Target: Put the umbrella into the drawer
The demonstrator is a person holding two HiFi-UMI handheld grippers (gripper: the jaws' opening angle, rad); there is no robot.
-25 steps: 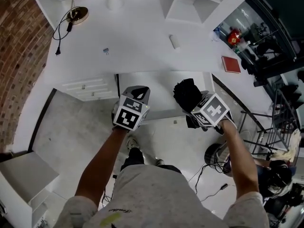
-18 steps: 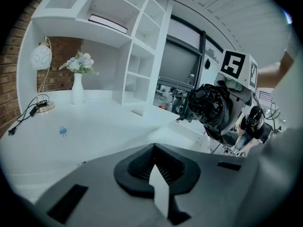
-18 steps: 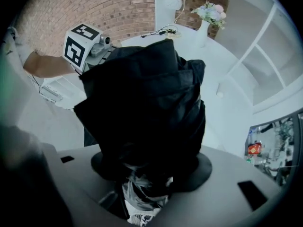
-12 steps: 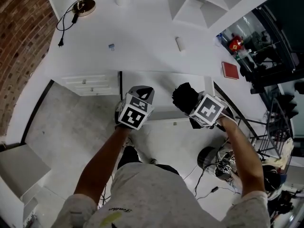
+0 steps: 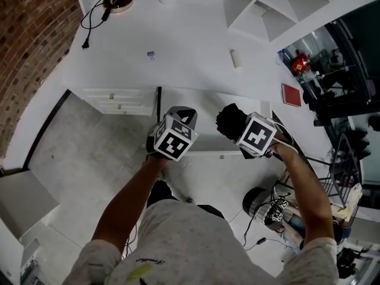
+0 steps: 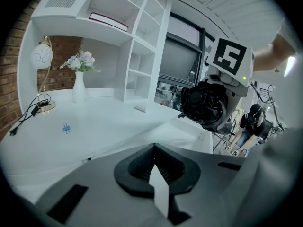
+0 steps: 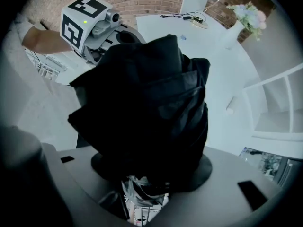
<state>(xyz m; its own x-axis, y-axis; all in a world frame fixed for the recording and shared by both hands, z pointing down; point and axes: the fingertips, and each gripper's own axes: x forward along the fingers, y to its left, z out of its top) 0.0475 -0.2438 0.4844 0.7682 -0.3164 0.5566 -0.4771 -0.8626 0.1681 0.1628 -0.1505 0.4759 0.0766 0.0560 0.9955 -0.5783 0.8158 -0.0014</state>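
A black folded umbrella (image 5: 230, 120) hangs over the open white drawer (image 5: 208, 152) under the desk, with my right gripper (image 5: 238, 129) shut on its lower end. In the right gripper view the umbrella (image 7: 147, 108) fills the middle and hides most of the jaws of the right gripper (image 7: 144, 193). My left gripper (image 5: 183, 115) is just left of it, over the drawer's left part, shut with nothing in it. In the left gripper view the left gripper (image 6: 154, 167) has its jaws together, and the umbrella (image 6: 206, 103) hangs to the right above the drawer (image 6: 191, 132).
On the white desk (image 5: 190, 46) lie a blue clip (image 5: 151, 55), a white cylinder (image 5: 236, 58), a red book (image 5: 291, 95) and a lamp base with its cord (image 5: 117, 0). A shelf unit (image 5: 267, 10) stands at the back. Shut small drawers (image 5: 116, 100) are at the left.
The head view has shifted, so the desk now sits lower and further right in the picture. Both grippers stay close together over the drawer, and the umbrella is still held.
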